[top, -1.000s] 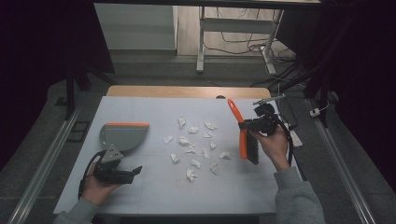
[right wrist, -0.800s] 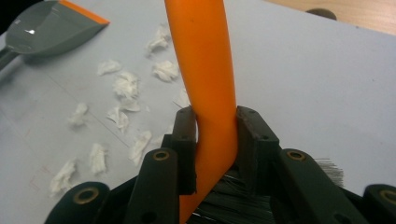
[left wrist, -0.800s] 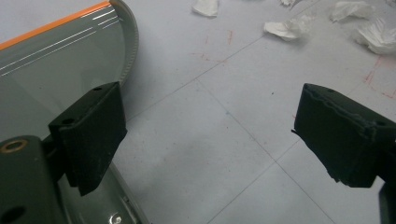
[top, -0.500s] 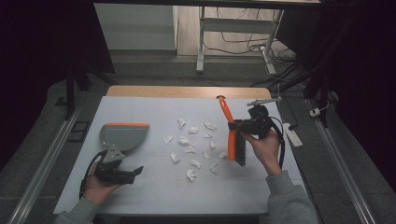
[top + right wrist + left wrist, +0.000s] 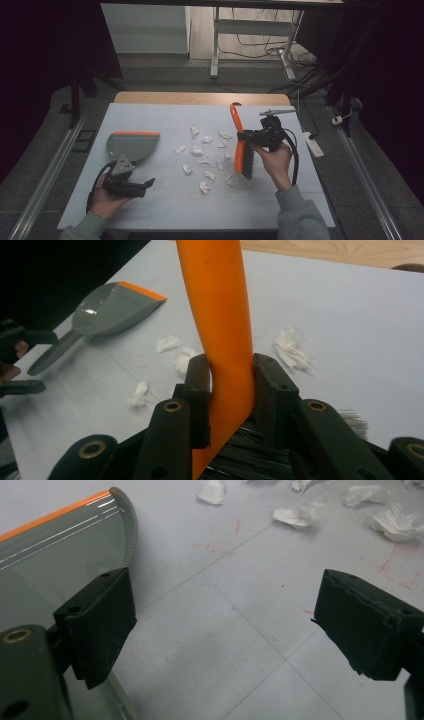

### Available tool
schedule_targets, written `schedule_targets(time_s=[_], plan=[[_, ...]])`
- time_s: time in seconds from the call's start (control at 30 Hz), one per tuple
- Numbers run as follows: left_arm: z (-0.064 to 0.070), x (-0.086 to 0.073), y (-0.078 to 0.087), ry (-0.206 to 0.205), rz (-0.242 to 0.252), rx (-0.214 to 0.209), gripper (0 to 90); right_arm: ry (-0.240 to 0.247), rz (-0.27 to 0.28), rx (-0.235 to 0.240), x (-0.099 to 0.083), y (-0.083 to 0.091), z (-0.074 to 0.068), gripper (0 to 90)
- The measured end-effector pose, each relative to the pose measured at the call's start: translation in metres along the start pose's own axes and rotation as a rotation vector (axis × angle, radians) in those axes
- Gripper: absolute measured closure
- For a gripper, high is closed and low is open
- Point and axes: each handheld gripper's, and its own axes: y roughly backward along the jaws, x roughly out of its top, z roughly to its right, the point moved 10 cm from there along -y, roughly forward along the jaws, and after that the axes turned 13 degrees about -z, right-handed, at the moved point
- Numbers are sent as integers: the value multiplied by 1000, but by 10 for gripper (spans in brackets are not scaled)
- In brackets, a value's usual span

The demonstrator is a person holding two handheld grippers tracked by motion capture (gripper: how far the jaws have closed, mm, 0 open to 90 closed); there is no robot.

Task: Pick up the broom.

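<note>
One table (image 5: 165, 112), one dustpan (image 5: 131, 145), one brush (image 5: 242, 150), two grippers, and about thirteen tissue scraps (image 5: 203, 160). A few scraps are lying close together, so the count is approximate.

Key geometry: the scraps are sitting between the two tools. The dustpan is lying to the left of the pile and the brush is standing at its right edge, so the sweep is going to be right-to-left, toward the pan.

The dustpan's orange lip is pointing to the far side of the table, not at the pile. My read: it is going to need turning before anything gets swept in.

The brush's long axis is running near-to-far. The orange handle is pointing away from the person and the bristles are at the near end, touching or just above the nearest scraps; I can't tell which.

The right gripper (image 5: 250, 136) is clamping the brush handle (image 5: 222, 315); in the right gripper view both jaws are pressing flat on the orange, just above the bristles. This hand is the one nearer the scraps.

The left gripper (image 5: 145, 184) is resting on the table just near of the dustpan with its jaws spread wide and nothing between them. In the left gripper view the pan (image 5: 60, 555) is sitting off to the left-jaw side, outside the gap. It is the nearer hand for the pan.
</note>
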Motion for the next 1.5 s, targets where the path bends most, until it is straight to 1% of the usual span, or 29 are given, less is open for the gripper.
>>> schedule_targets(time_s=[0.03,0.07,0.1,0.13,0.17,0.2,0.27,0.3,0.37,0.53,0.63,0.7,0.83,0.93,1.07,1.13,1.27,1.5], plan=[[1,1,0,-3,2,-4,105,-13,14,8,1,-1,-1,701],[3,3,0,-3,7,-7,105,-13,14,8,1,-1,-1,701],[5,6,1,-8,8,-12,106,-32,34,17,4,-2,-2,701],[8,8,1,-14,12,-11,106,-32,34,17,4,-2,-2,701],[11,11,1,-24,13,-10,107,-44,49,22,5,-2,-3,701],[15,15,0,-34,16,-12,107,-64,72,39,6,-2,-6,701],[22,22,-1,-54,20,-16,107,-70,80,41,7,-3,-7,701],[27,26,-2,-64,22,-18,108,-70,93,45,7,-5,-10,701],[36,34,-3,-86,22,-24,109,-73,98,53,7,-6,-13,701],[60,58,-7,-134,40,-50,116,-75,115,63,8,-9,-19,701],[73,72,-11,-152,50,-71,126,-79,118,67,8,-13,-22,701],[79,80,-14,-148,54,-93,128,-78,120,69,8,-14,-23,701],[90,92,-22,-151,59,-110,132,-79,114,71,7,-18,-25,701],[98,100,-25,-150,82,-124,144,-80,119,70,8,-20,-26,701],[111,109,-29,-172,100,-124,159,-80,135,72,9,-21,-29,700],[115,113,-31,-172,110,-127,163,-80,142,74,10,-21,-31,701],[120,119,-34,-175,124,-126,180,-88,174,88,13,-21,-36,701],[128,128,-44,-179,125,-124,189,-116,186,119,13,-28,-39,700]])
